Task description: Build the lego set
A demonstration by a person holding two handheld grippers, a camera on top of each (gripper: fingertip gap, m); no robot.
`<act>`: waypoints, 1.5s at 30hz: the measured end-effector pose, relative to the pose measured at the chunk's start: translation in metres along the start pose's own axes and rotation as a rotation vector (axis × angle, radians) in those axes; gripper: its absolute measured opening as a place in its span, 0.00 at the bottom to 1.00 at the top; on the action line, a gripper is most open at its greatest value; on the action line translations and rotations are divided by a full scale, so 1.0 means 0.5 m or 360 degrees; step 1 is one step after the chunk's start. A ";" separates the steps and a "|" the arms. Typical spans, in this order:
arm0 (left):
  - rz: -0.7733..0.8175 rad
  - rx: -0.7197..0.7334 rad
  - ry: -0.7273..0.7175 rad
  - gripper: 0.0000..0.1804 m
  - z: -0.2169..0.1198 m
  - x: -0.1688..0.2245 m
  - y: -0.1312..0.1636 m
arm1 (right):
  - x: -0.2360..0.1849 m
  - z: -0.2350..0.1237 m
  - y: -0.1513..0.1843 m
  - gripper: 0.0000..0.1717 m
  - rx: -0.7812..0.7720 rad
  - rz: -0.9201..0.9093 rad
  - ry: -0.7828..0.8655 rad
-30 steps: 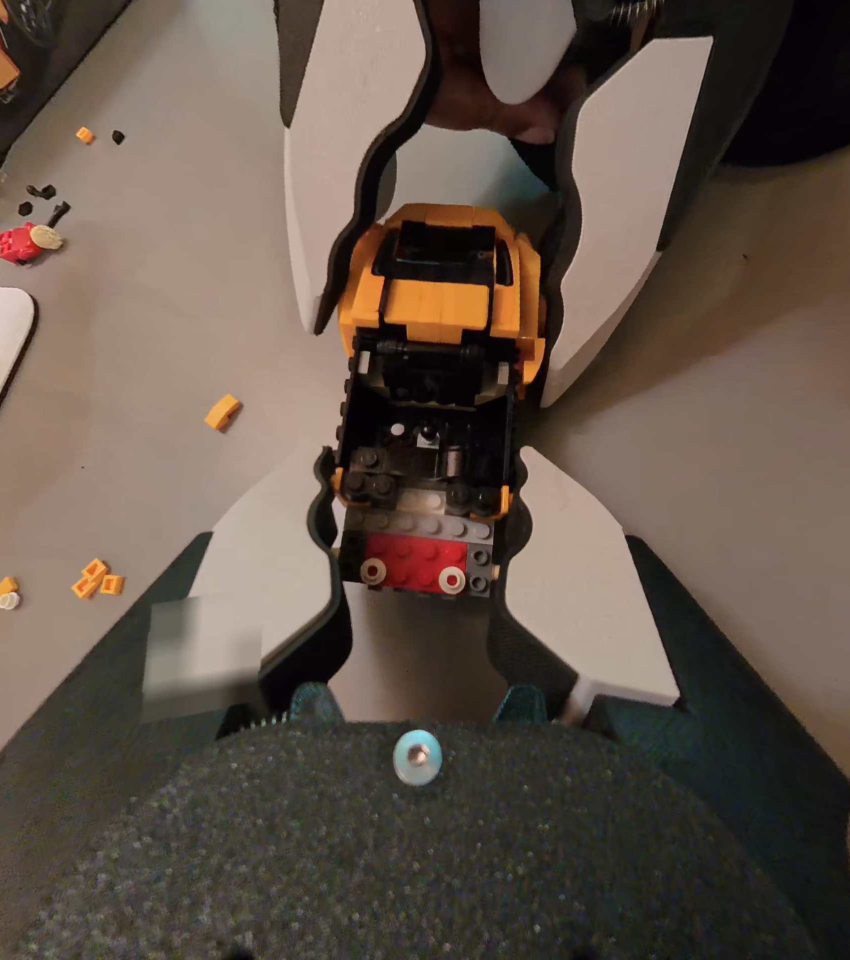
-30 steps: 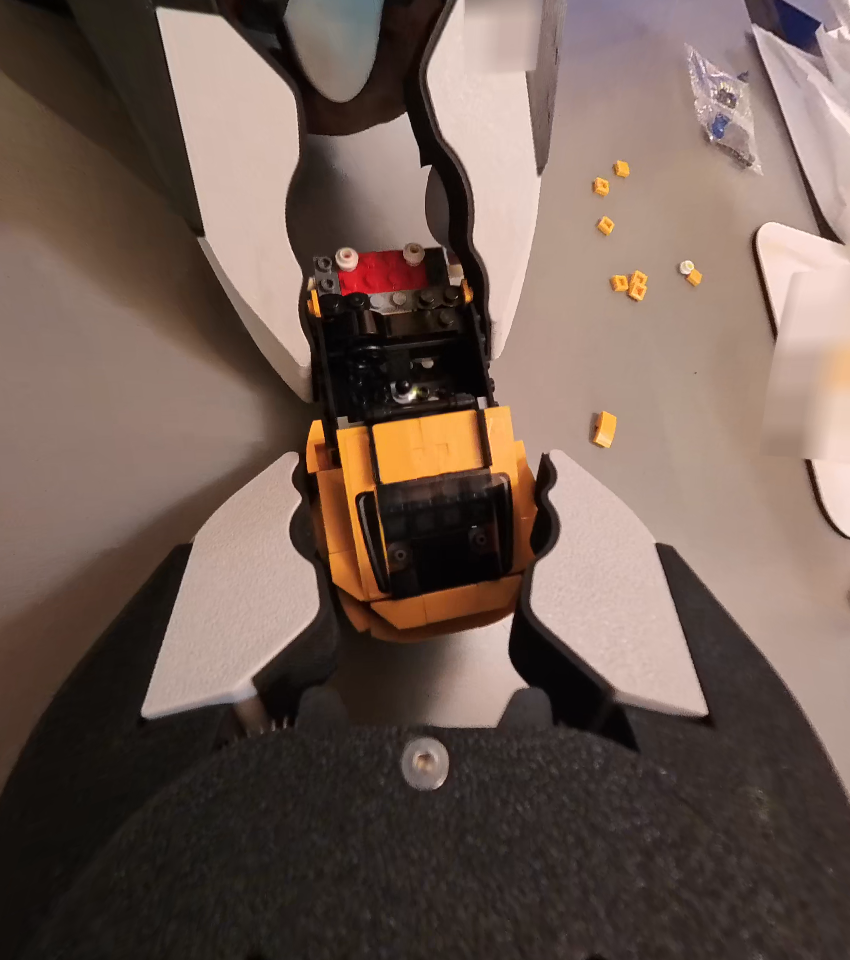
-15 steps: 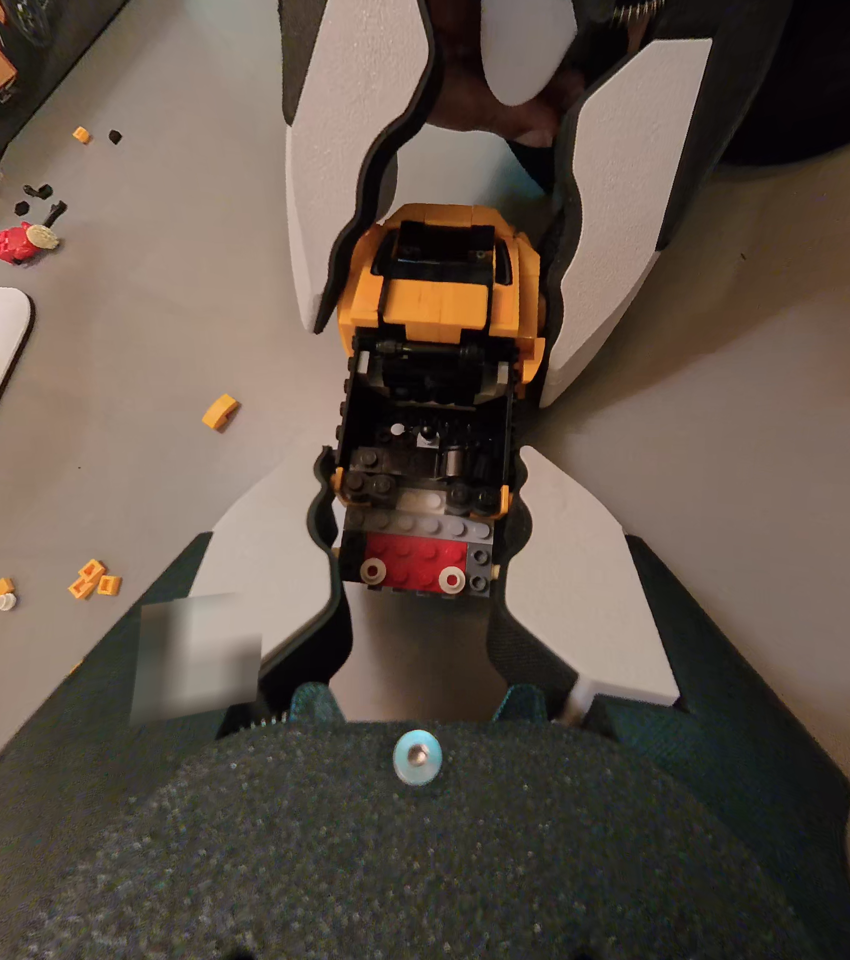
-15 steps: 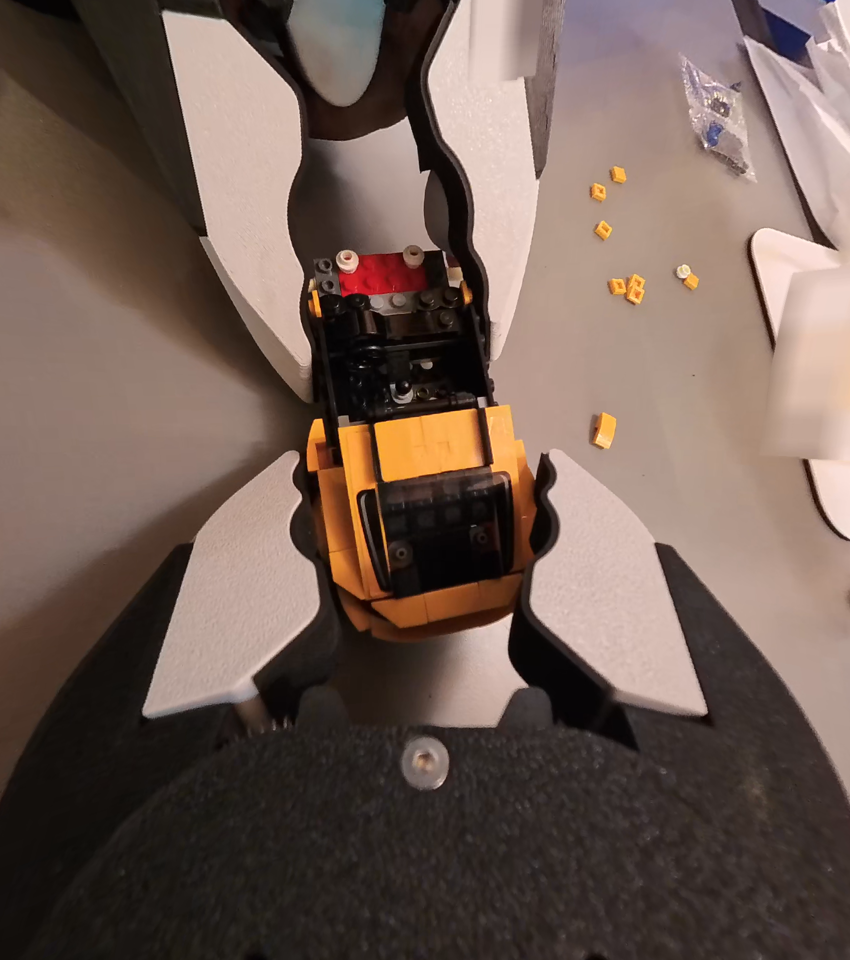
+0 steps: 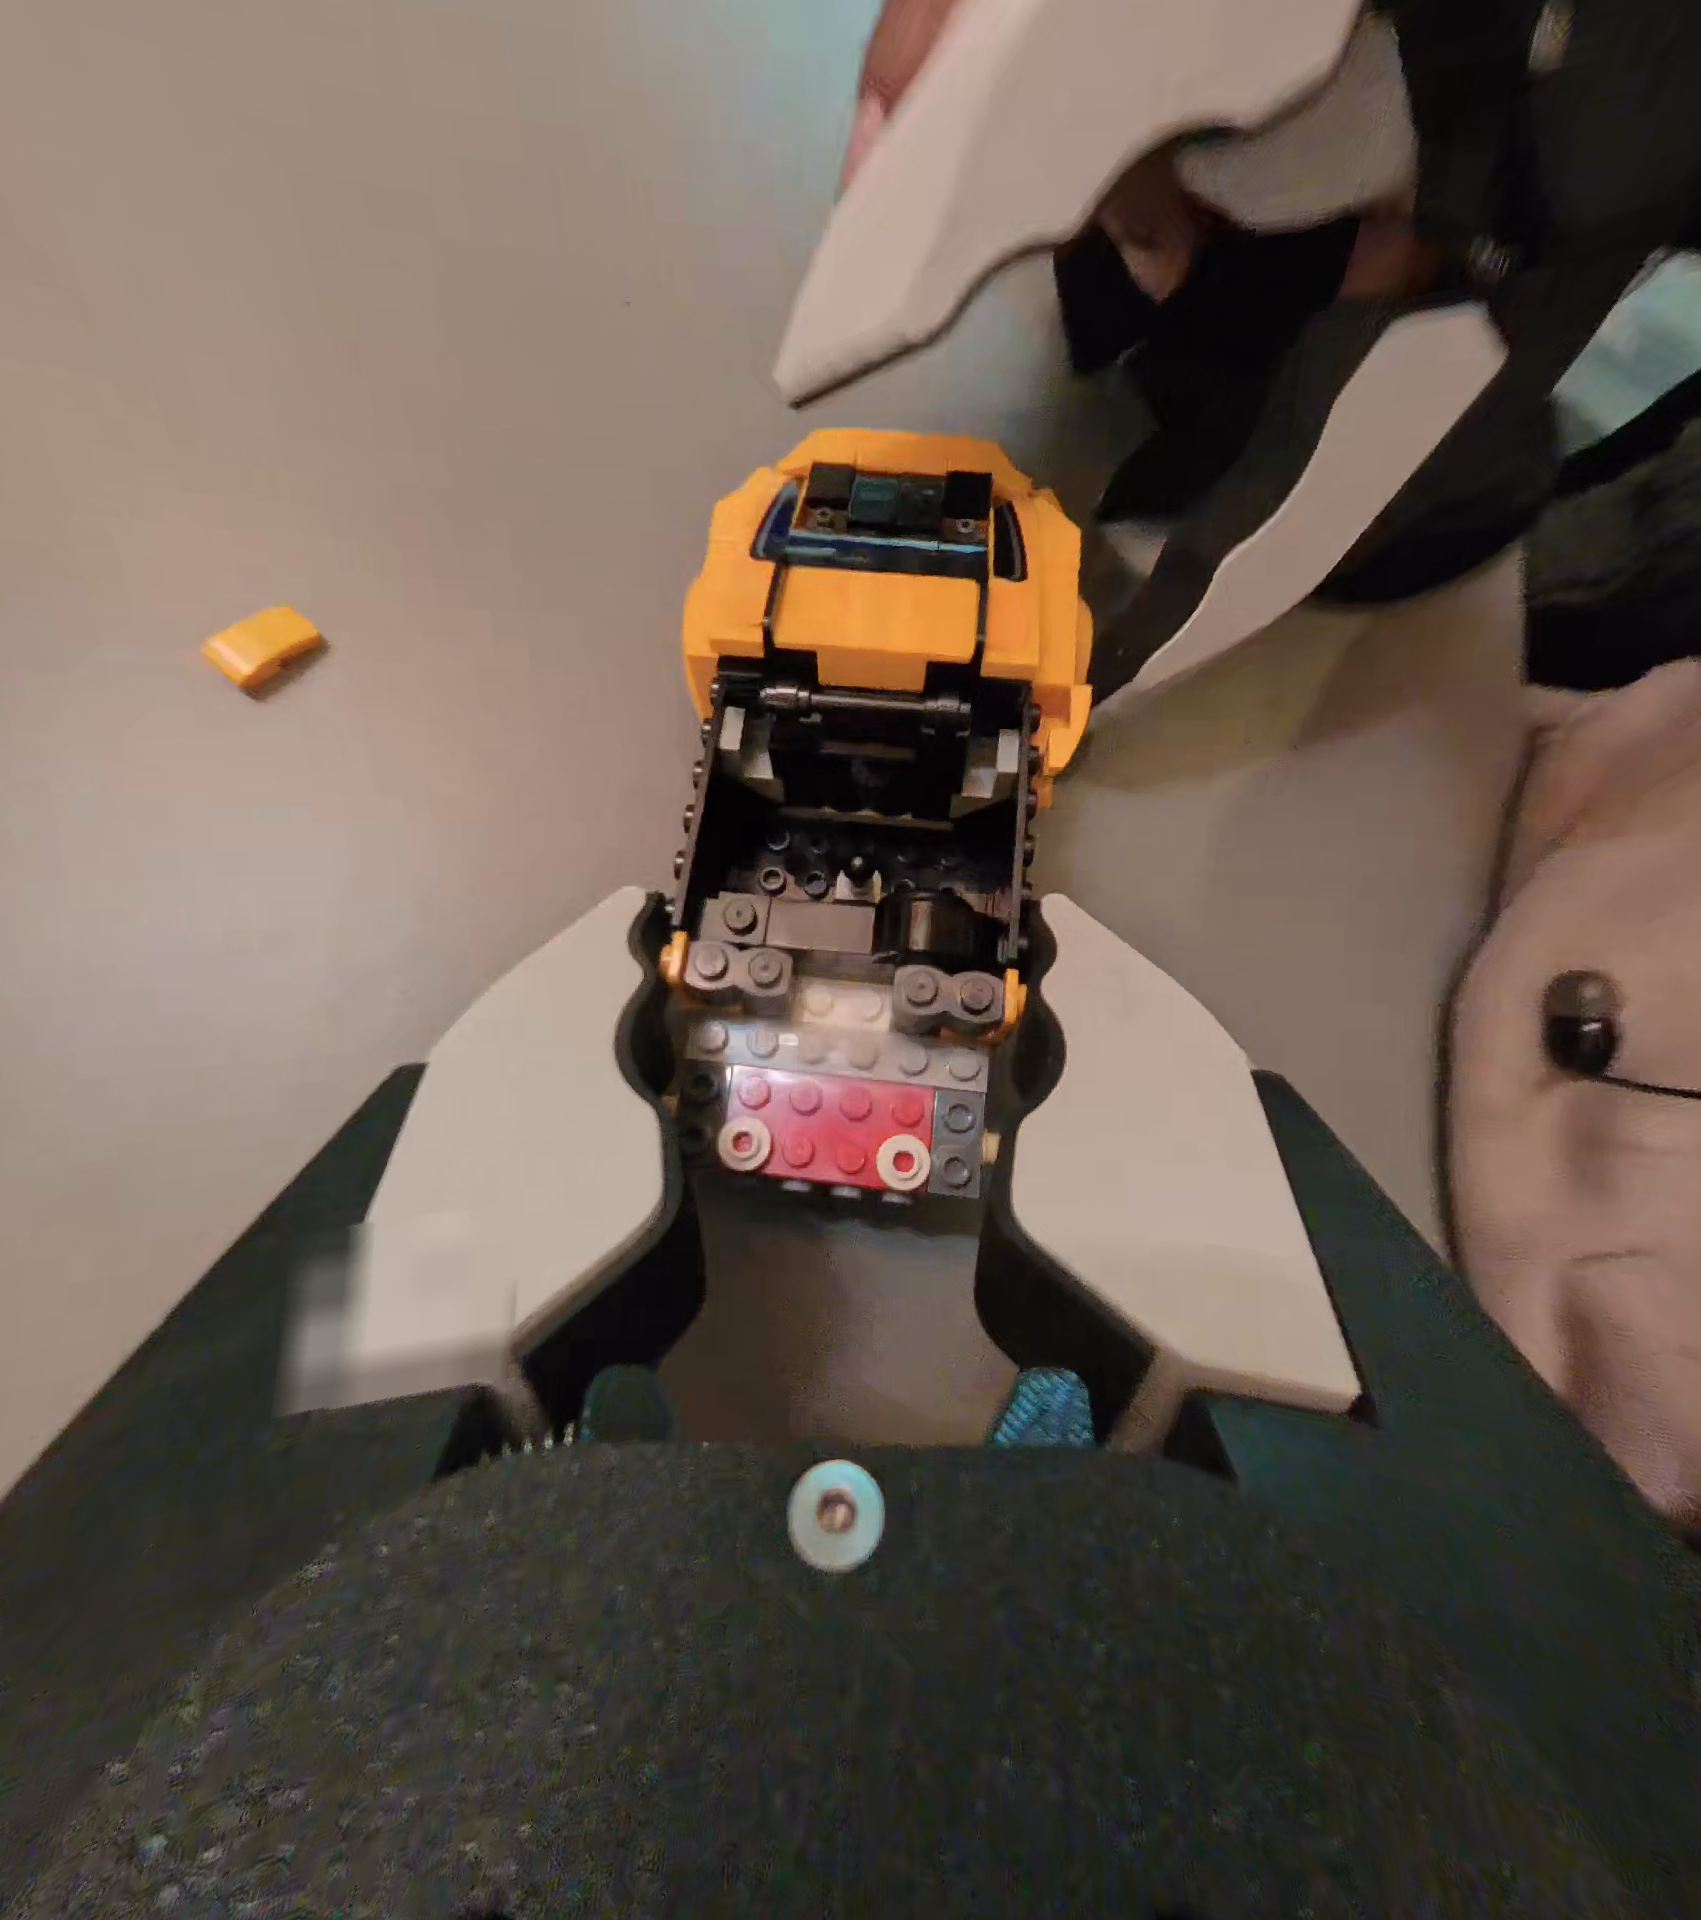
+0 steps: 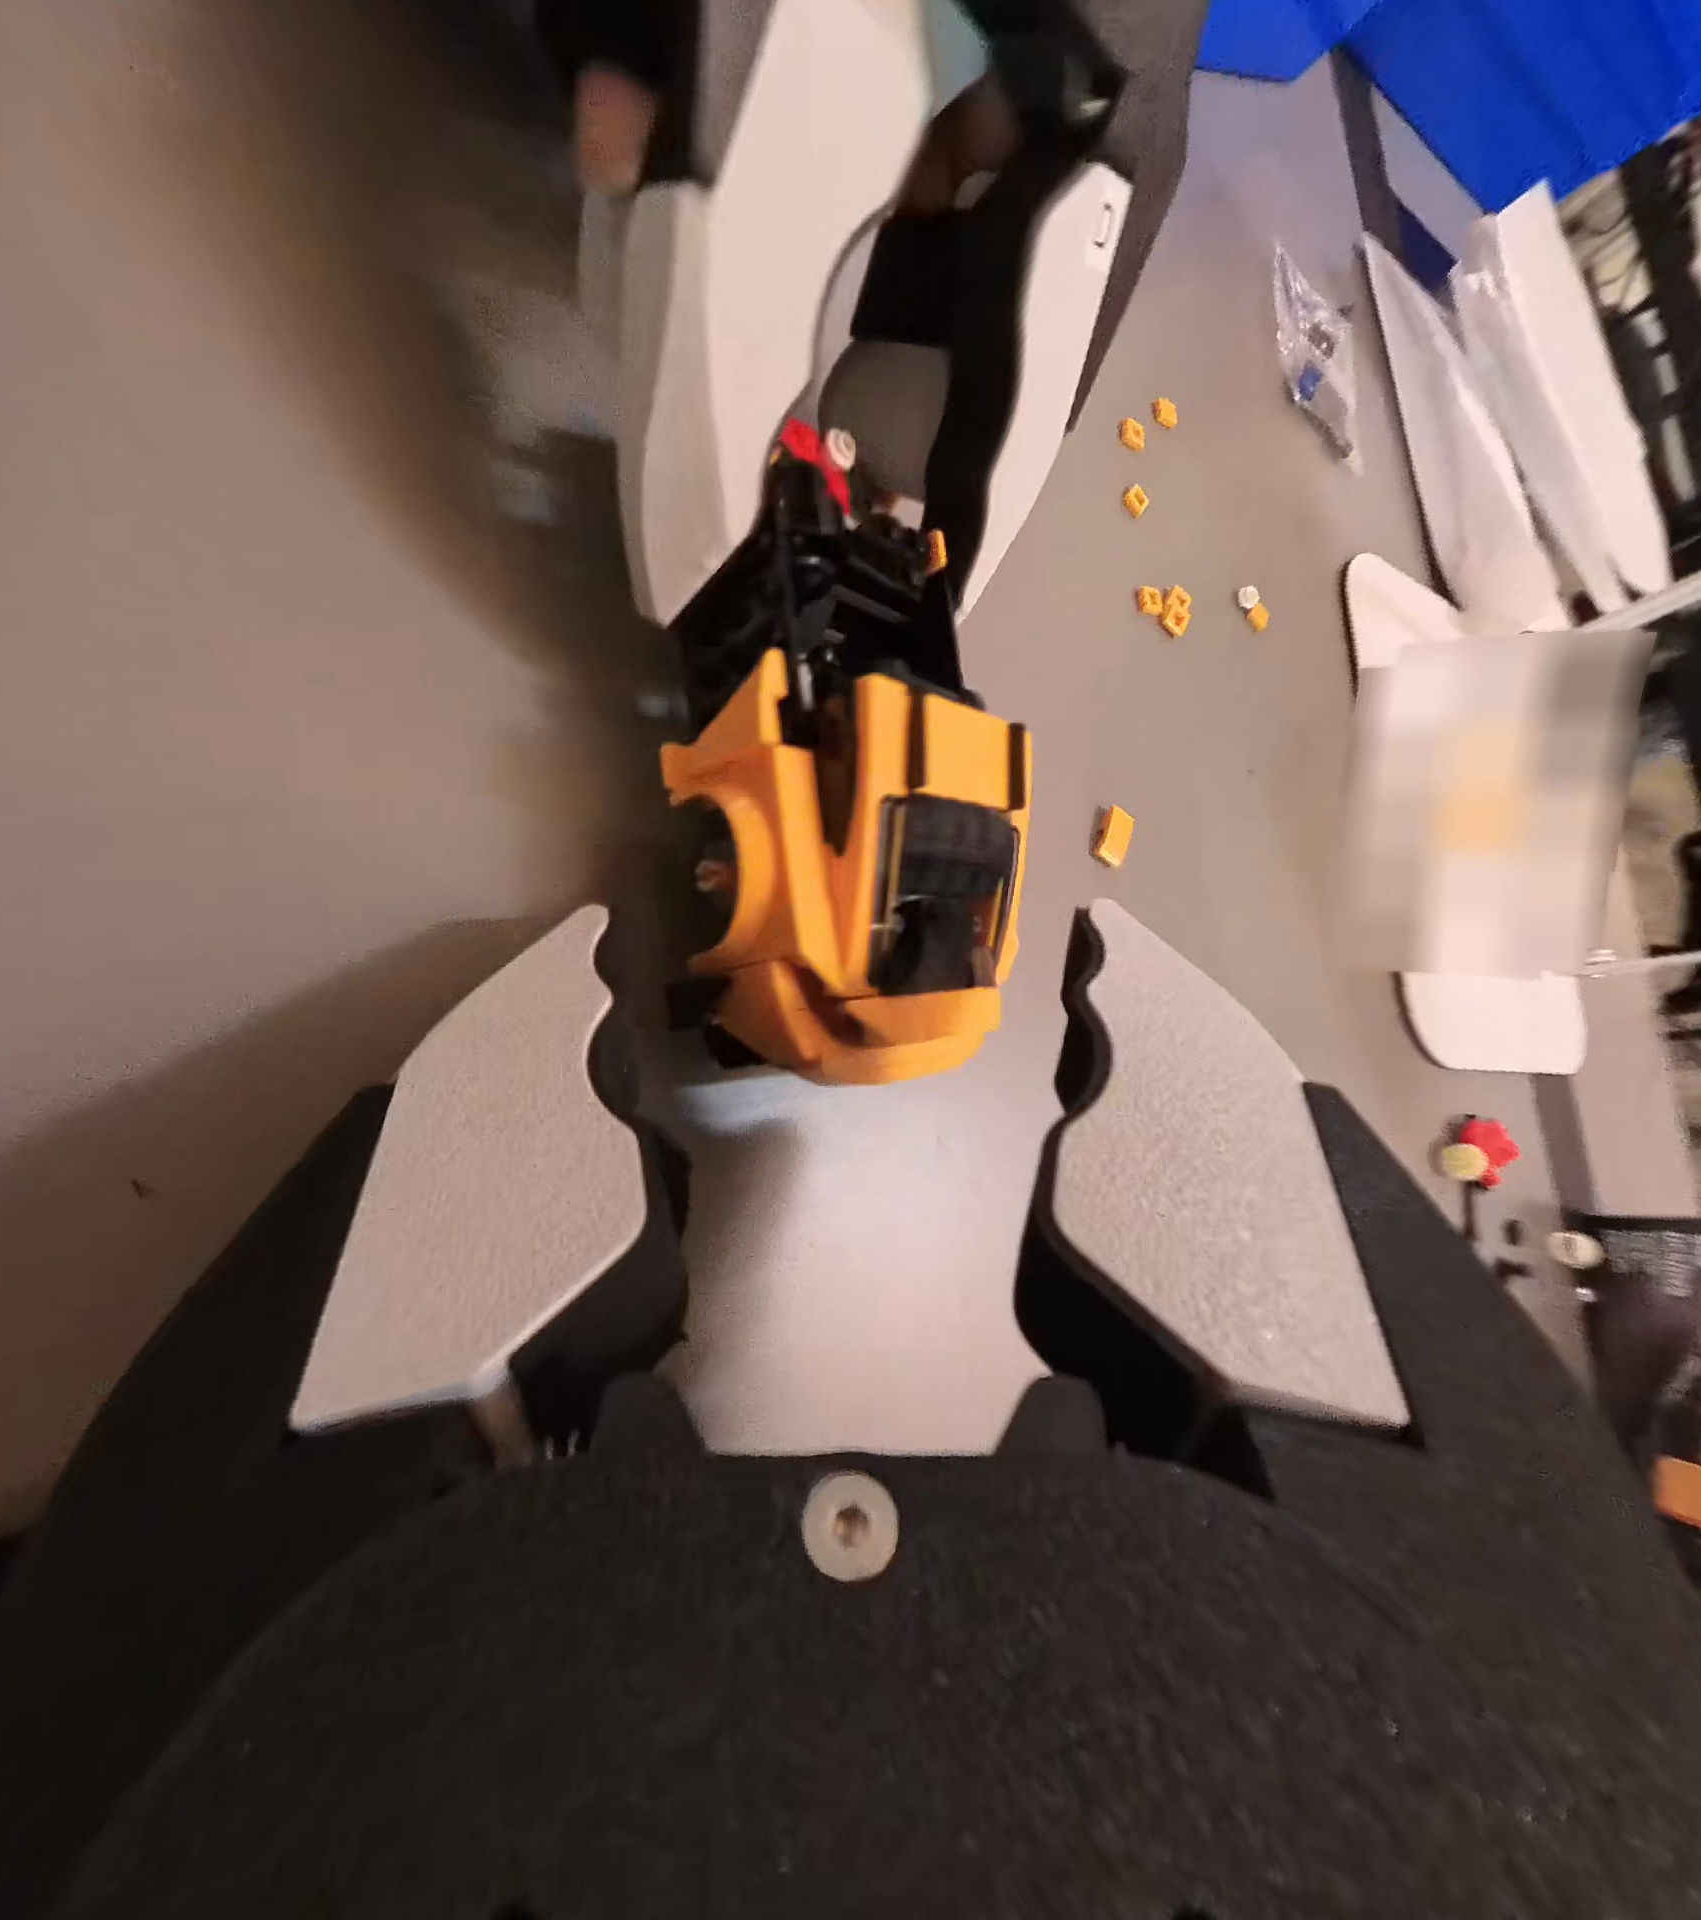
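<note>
- The orange-and-black brick car (image 5: 877,831) is half built and tilted above the grey table (image 5: 306,312).
- The left tool (image 5: 841,935) clamps the car's open rear end, both pads pressed on its black sides.
- The right tool (image 6: 841,935) stands wide open near the car's orange front, its pads clear of it.
- A loose orange brick (image 5: 261,646) lies on the table nearby.
- Small orange pieces (image 6: 1166,605) are scattered farther off.

Orange-and-black brick car (image 5: 882,665), red rear plate
</note>
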State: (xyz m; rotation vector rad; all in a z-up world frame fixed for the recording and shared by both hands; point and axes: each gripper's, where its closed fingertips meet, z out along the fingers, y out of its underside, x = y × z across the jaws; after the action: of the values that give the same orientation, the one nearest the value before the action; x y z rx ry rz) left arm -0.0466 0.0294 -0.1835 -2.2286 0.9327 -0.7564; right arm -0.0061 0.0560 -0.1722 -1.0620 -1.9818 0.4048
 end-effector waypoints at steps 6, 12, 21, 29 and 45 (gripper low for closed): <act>-0.0374 -0.0057 0.0336 0.35 -0.005 0.015 -0.012 | 0.006 0.013 -0.004 0.32 -0.0060 -0.0191 0.0097; -0.0366 0.0005 0.0327 0.35 -0.014 0.000 -0.022 | 0.037 0.005 -0.005 0.24 -0.0056 0.0142 -0.0233; 0.0306 0.0059 -0.0206 0.22 -0.037 -0.028 -0.059 | 0.056 0.022 0.005 0.24 -0.0168 0.0512 -0.0787; 0.0327 0.0055 -0.0215 0.18 -0.029 -0.041 -0.054 | 0.070 0.039 0.000 0.24 -0.0100 0.0666 -0.0757; 0.0673 0.0022 -0.0525 0.18 -0.015 -0.027 -0.062 | 0.075 0.027 -0.070 0.14 -0.0079 0.0452 -0.0709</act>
State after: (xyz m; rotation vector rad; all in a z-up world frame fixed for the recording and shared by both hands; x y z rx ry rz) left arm -0.0469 0.0553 -0.1605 -1.9641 1.1655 -0.1954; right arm -0.0466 0.0665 -0.1395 -1.3839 -2.2360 0.8060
